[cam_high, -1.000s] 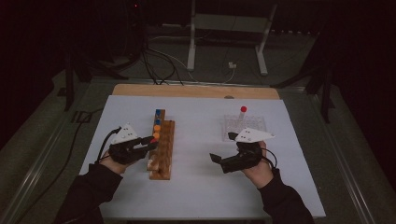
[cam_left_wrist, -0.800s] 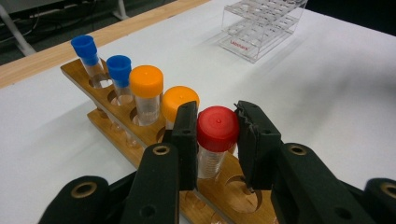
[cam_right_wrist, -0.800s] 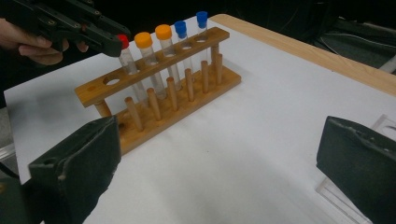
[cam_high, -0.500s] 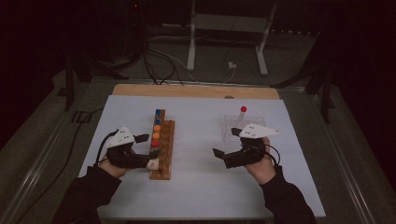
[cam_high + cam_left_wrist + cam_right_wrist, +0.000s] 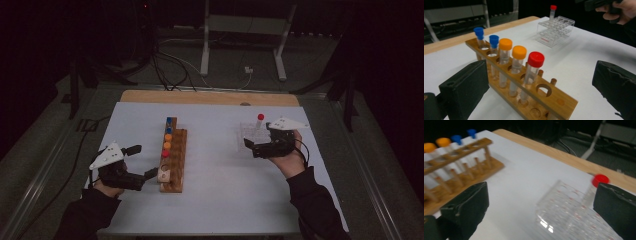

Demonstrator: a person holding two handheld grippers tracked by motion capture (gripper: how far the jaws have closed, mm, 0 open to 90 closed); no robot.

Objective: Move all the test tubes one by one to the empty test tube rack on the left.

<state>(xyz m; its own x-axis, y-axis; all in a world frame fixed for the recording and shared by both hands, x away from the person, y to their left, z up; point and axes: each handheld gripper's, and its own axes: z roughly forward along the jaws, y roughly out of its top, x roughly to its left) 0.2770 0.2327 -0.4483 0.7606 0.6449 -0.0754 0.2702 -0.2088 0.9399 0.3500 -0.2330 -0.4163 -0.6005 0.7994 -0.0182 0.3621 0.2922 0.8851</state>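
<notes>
A wooden rack (image 5: 173,165) (image 5: 554,100) holds two blue-capped tubes, two orange-capped tubes and a red-capped tube (image 5: 165,153) (image 5: 535,60) in a row. My left gripper (image 5: 142,161) (image 5: 540,92) sits just left of the rack's near end. Its jaws have just been opening and now stand wide, touching nothing, with the tubes a little ahead of them. My right gripper (image 5: 251,146) (image 5: 541,205) is open beside a clear plastic rack (image 5: 250,134) (image 5: 571,220). That rack holds one red-capped tube (image 5: 260,119) (image 5: 600,180).
A white sheet (image 5: 220,200) covers the table, with a wooden edge (image 5: 210,97) at the far side. Behind the table are a metal stand (image 5: 240,45) and cables on the floor. Open sheet lies between the two racks.
My left gripper, shut at the red-capped tube a second ago, has opened and drawn back towards the near left. My right hand has moved right and away, up to the clear rack.
</notes>
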